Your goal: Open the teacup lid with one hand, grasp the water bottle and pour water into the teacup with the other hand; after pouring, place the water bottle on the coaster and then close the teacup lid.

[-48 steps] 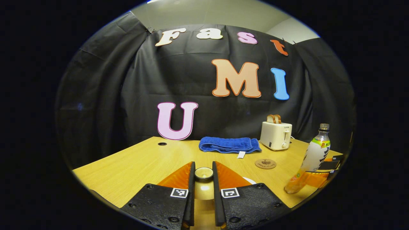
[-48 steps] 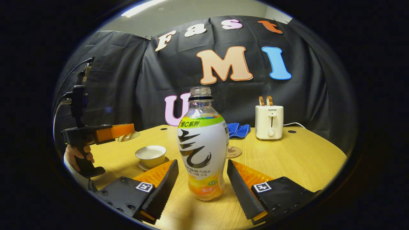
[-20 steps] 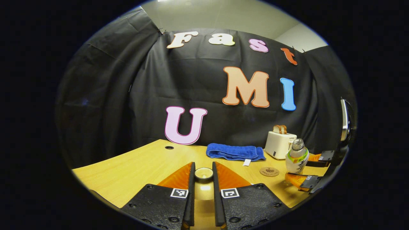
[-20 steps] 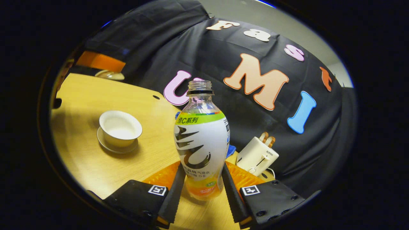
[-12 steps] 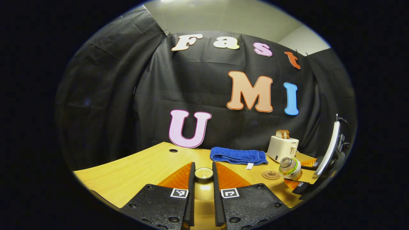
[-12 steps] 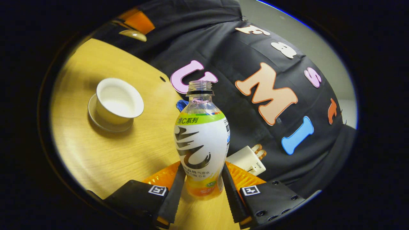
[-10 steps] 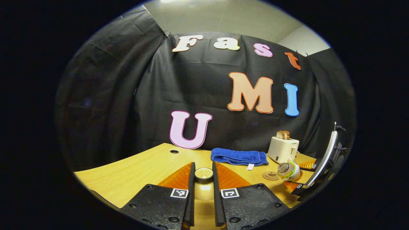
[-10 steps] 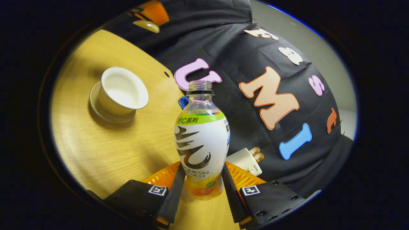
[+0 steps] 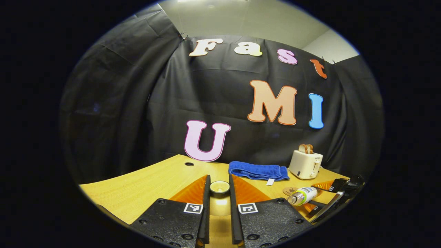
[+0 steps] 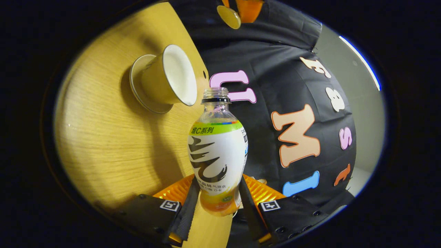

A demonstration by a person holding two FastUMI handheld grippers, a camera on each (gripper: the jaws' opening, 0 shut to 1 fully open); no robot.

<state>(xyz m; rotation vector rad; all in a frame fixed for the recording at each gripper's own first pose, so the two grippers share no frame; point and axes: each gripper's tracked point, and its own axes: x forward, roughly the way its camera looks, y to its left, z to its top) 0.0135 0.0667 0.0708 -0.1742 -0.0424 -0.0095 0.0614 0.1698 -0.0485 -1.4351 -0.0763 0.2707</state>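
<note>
- water bottle (image 10: 217, 151) sits clamped low on its body between both fingers of the right gripper (image 10: 216, 203); in the right gripper view the table (image 10: 103, 144) stands rolled far over, so the bottle reads as tipped close to level.
- its open mouth lies just beside the rim of the teacup (image 10: 165, 79), which stands uncovered on its saucer (image 10: 137, 93); no stream is visible at the neck, and i cannot tell if any water has reached the cup.
- left gripper (image 9: 219, 193) is closed down on the knob of the teacup lid (image 9: 219, 186), holding it lifted, well clear of the cup; in the left gripper view the bottle (image 9: 302, 195) lies nearly flat, near the coaster (image 9: 290, 190).
- risk, as i judge it: the mouth looks beside the rim rather than squarely over the bowl, so a further tilt could send water down the cup's outer wall onto the saucer and table.
- the grip is near the bottle's base, so the long neck could swing or slip in the fingers while tipped, knocking the light cup.
- a sudden gush from a fast tilt could splash out of the shallow cup.
- the lid hangs by a small knob; any loosening would drop it on the table.
</note>
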